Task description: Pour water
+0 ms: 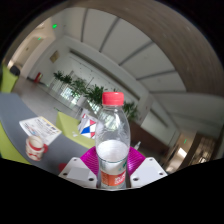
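1. Tool (113,172) tilted, camera pointing up toward the ceiling.
2. Both fingers closed in on the bottle (114,140), magenta pads (88,160) pressed against its sides.
3. Bottle held upright between the fingers.

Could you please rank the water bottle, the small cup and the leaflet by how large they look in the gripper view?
1. Water bottle, held in the tongs; nearness inflates it.
2. Leaflet.
3. Small cup, close to the leaflet in apparent size.

The hand-held gripper (113,172) has pale grey fingers (78,170) bearing magenta pads (88,157).
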Available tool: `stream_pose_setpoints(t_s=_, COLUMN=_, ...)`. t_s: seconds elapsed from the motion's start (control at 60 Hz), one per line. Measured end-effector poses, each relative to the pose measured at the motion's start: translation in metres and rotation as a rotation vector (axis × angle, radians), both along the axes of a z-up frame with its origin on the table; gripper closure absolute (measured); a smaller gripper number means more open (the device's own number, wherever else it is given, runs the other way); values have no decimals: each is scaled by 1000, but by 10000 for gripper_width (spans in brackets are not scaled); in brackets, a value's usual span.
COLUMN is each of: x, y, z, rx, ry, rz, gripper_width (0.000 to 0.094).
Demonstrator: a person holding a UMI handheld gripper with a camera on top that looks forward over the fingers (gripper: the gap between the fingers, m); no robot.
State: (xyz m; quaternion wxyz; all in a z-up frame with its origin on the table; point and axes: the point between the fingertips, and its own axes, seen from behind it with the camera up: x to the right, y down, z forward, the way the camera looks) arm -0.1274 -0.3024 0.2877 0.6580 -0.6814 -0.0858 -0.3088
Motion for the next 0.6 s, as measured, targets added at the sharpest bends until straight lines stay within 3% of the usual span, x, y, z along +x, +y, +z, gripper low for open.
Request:
stream_pose_setpoints(t_s=0.1, x=-2, y=43, z=43, rx=42, ry=-284, rz=-4, gripper_width=608)
stream_pose_setpoints(t_s=0.25, x=-59, y=106, z=60, rx=56, ry=-761, rz=28, gripper_width=609)
stream_pose_setpoints(t_s=0.417, x=-128, y=153, z=13, rx=25, ry=-1301, rz=125, gripper_width=612)
stream_pose_setpoints(t_s=0.6, x=-155, y=182, z=-54, rx=-34, ry=-1712, rz=209, gripper_width=612)
